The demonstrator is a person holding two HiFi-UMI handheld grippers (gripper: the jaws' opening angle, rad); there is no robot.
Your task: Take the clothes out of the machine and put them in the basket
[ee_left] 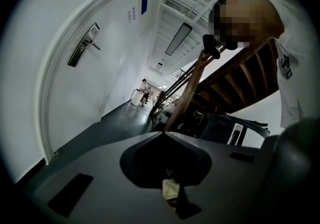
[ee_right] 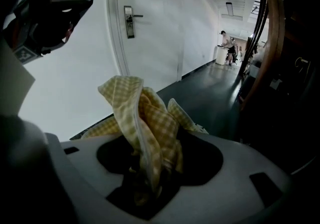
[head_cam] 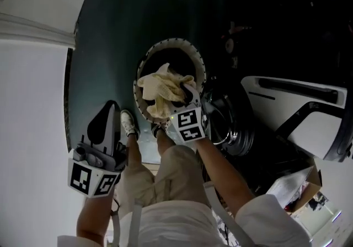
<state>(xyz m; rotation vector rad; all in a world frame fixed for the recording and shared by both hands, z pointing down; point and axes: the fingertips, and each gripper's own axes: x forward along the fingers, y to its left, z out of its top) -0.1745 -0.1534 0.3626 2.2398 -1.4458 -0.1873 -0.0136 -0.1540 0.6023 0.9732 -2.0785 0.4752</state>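
Your right gripper pinches the soft, likely light cloth by a bunched fold at the basket's five o'clock; your left gripper is closed, empty.

Head view downward, gripper views share corridor

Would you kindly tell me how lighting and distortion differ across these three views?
Head view: very dark floor, bright wall, only the cloth well lit. Left gripper view: strong fisheye, black corners, the door bowed. Right gripper view: same fisheye, cloth sharp, right side lost in shadow.
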